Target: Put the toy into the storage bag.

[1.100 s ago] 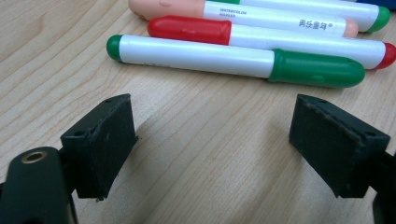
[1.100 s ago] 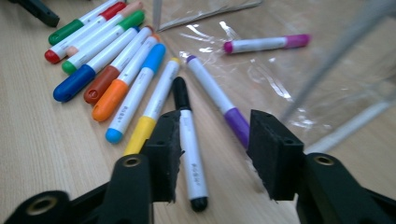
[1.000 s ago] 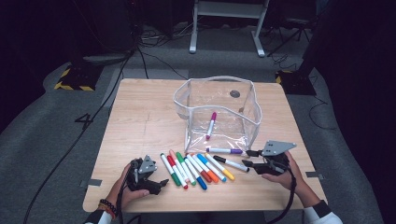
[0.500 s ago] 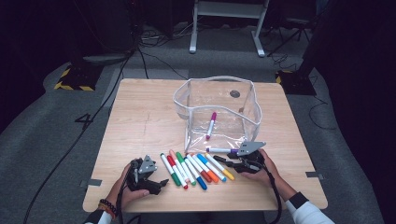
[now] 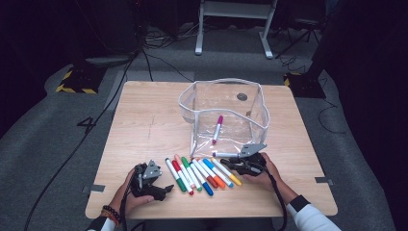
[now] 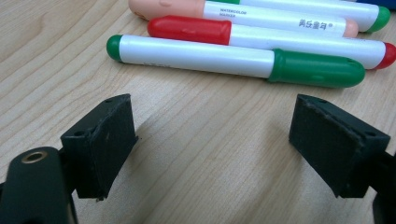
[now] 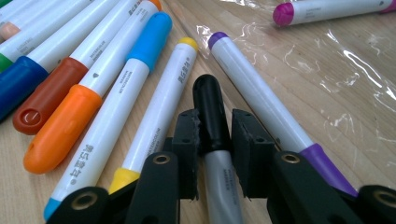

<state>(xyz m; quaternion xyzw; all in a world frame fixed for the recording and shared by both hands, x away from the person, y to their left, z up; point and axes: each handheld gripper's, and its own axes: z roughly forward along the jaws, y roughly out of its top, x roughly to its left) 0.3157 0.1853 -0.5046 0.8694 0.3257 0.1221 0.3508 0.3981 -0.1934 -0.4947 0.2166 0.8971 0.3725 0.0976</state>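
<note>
Right gripper has just been closing and is pinching a black marker beside the purple marker; left gripper is resting open by the green marker

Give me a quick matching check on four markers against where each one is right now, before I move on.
Things:
1. black marker
2. magenta marker
3. purple marker
4. green marker

Places:
A. inside the clear pouch
B. nearest the open left hand-held gripper
C. between the right hand-held gripper jaws
D. on the table beside the held one

Pairs: 1-C, 2-A, 3-D, 4-B
</note>
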